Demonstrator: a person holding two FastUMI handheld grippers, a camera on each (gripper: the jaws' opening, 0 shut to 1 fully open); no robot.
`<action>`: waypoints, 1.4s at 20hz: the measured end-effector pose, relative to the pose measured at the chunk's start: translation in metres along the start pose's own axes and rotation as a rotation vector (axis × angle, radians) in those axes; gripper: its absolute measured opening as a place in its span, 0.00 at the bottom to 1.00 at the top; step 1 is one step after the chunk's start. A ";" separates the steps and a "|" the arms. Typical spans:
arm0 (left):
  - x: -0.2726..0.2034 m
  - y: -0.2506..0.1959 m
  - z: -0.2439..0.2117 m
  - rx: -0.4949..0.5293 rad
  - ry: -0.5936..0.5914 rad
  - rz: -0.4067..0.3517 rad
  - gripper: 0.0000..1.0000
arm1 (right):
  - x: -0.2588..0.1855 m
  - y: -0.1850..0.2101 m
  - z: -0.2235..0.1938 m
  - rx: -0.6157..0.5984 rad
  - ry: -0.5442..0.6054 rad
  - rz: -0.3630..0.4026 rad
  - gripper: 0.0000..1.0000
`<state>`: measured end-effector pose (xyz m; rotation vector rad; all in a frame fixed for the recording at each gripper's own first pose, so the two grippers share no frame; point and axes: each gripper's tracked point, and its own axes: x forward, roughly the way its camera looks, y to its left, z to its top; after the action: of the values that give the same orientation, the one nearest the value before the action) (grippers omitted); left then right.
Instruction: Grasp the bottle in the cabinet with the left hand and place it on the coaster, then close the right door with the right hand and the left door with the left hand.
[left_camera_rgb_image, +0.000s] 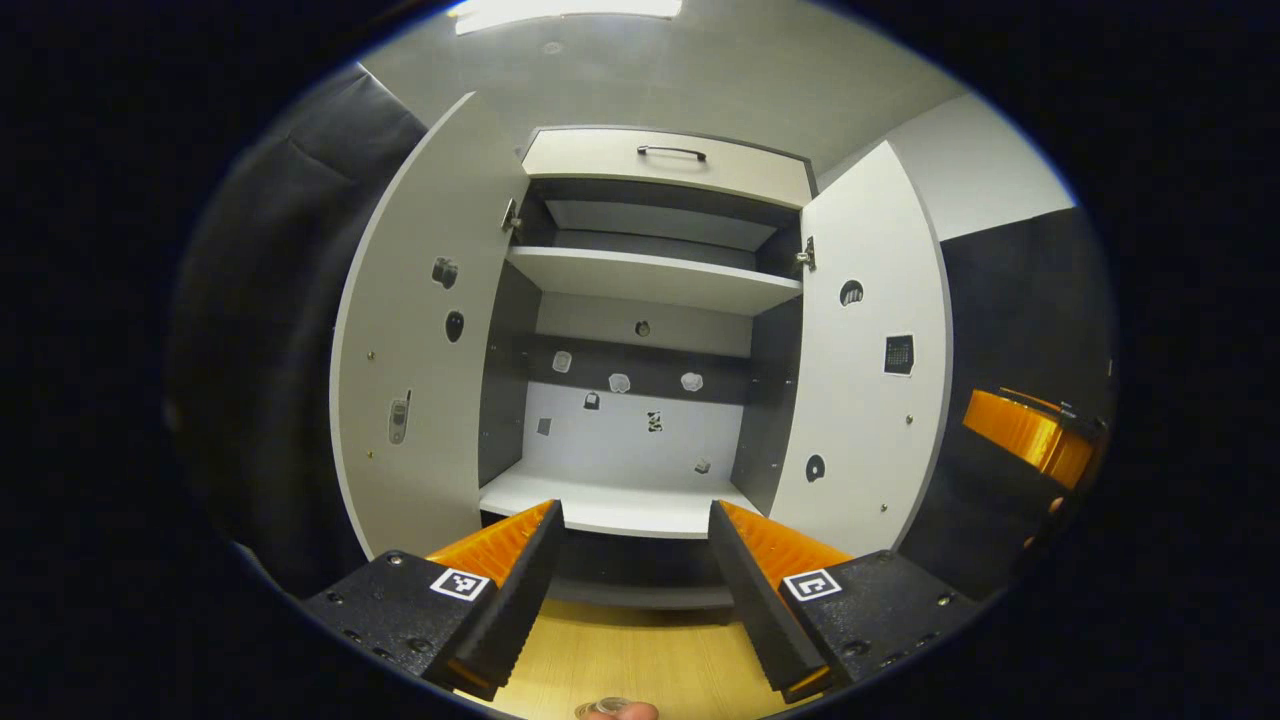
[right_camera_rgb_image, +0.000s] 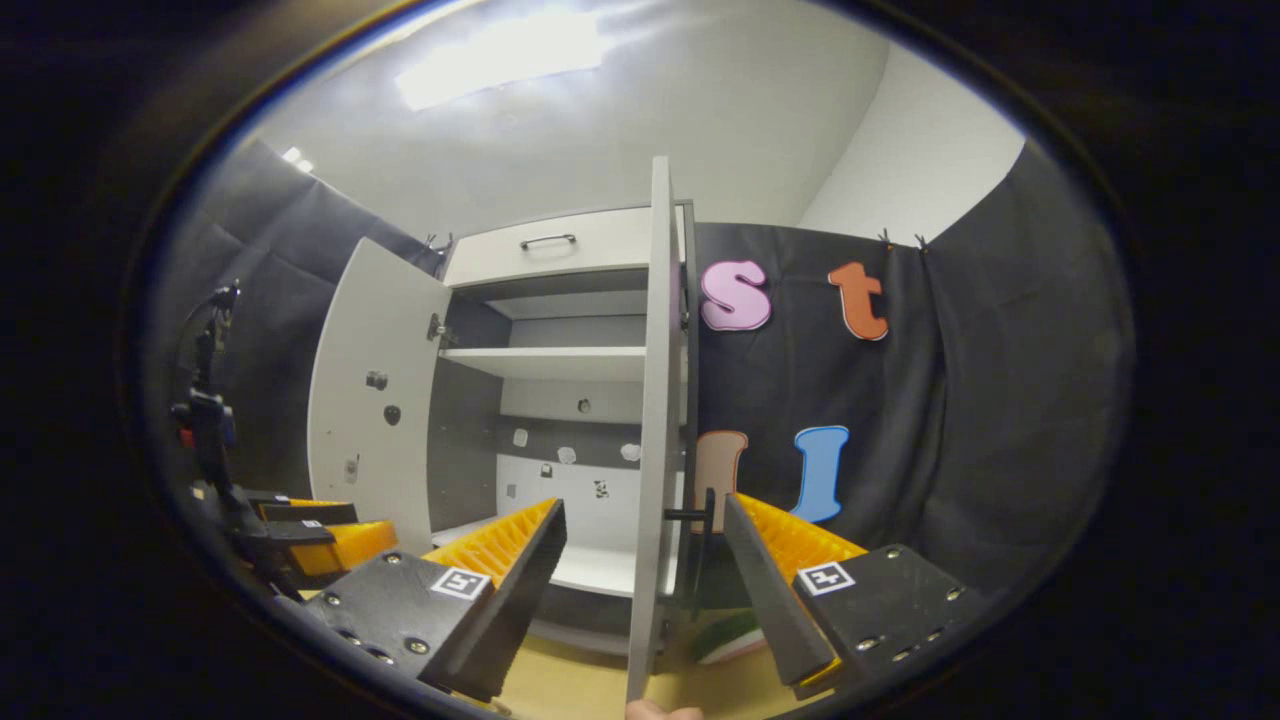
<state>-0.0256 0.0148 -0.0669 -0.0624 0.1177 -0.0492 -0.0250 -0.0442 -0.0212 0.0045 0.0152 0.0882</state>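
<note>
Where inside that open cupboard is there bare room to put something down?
The lower shelf lies bare from side wall to side wall, between the two open doors. The upper shelf also looks bare, as far as its top can be seen. The tight spot is at the right door, whose edge stands between the right gripper fingers.

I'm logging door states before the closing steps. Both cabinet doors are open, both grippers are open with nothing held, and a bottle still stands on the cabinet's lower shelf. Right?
Not quite. The lower shelf is bare in the left gripper view; no bottle stands there. The rest holds: the left door and right door are open, and the left gripper and right gripper have jaws apart, holding nothing.
</note>
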 end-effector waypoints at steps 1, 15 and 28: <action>-0.001 -0.001 0.005 -0.001 -0.003 -0.002 0.91 | 0.000 -0.001 -0.001 0.002 0.001 -0.006 0.96; -0.019 -0.009 0.059 -0.028 -0.061 -0.023 0.92 | -0.001 -0.074 0.016 -0.016 -0.067 -0.217 0.96; -0.031 0.002 0.067 -0.023 -0.069 -0.009 0.91 | 0.023 -0.046 -0.013 0.002 0.012 -0.160 0.96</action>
<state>-0.0484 0.0223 0.0034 -0.0871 0.0490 -0.0550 0.0014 -0.0885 -0.0350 0.0048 0.0279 -0.0713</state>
